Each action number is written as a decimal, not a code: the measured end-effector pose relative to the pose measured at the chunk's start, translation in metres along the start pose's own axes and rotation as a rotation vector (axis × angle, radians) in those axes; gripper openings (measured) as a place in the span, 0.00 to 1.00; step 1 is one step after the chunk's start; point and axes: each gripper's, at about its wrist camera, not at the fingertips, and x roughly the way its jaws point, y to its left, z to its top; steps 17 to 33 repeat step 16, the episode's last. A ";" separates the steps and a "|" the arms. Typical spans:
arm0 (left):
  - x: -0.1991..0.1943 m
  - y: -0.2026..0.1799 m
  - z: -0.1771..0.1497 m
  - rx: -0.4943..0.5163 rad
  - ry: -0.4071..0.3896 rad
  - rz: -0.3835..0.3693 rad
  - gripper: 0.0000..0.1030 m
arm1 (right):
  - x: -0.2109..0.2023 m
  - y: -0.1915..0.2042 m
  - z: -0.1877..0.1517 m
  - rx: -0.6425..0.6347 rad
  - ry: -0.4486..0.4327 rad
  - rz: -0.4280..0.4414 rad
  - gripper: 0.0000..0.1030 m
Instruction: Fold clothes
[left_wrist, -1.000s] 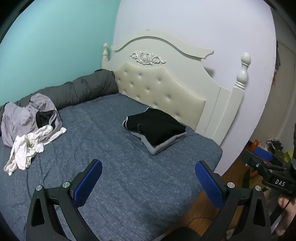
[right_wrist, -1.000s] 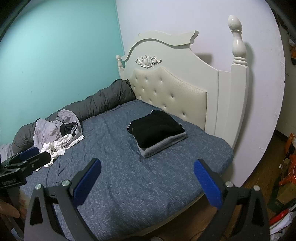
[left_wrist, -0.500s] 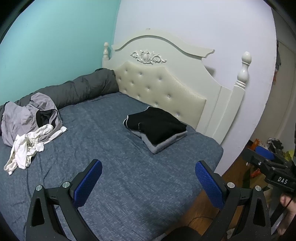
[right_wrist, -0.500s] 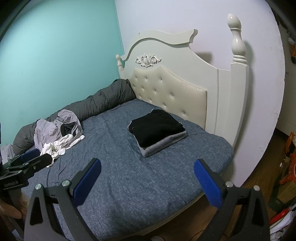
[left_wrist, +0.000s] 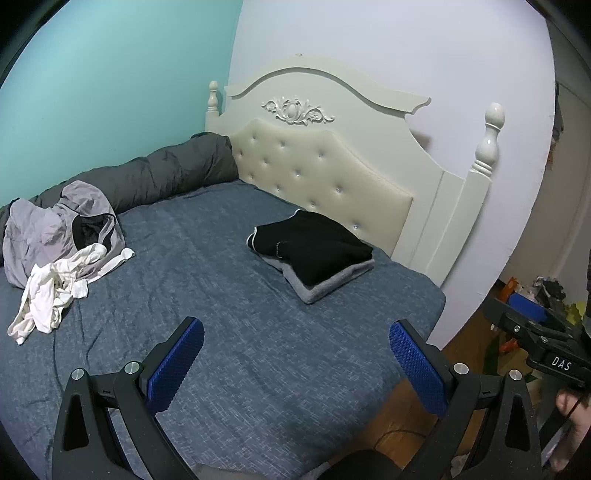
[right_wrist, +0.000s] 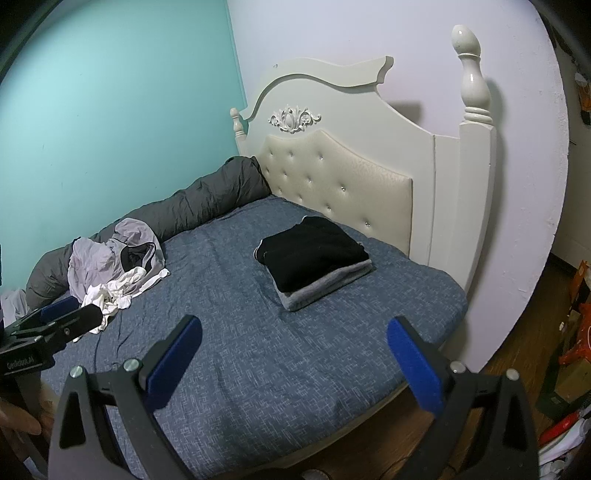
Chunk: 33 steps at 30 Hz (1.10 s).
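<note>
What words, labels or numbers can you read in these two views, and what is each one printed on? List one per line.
"DAS": white letters on the body of the right gripper, at the right edge of the left wrist view.
A white label on the body of the left gripper, in the right wrist view: too blurred to read for certain.
The boxes on the floor: print too small to read.
</note>
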 end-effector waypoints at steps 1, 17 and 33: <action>0.000 0.000 0.000 0.002 0.001 0.000 0.99 | 0.000 0.000 0.000 0.001 0.000 0.000 0.98; 0.001 0.003 0.000 -0.011 -0.005 -0.003 0.99 | 0.001 0.000 -0.001 0.000 0.001 -0.002 0.98; 0.001 0.003 0.000 -0.011 -0.005 -0.003 0.99 | 0.001 0.000 -0.001 0.000 0.001 -0.002 0.98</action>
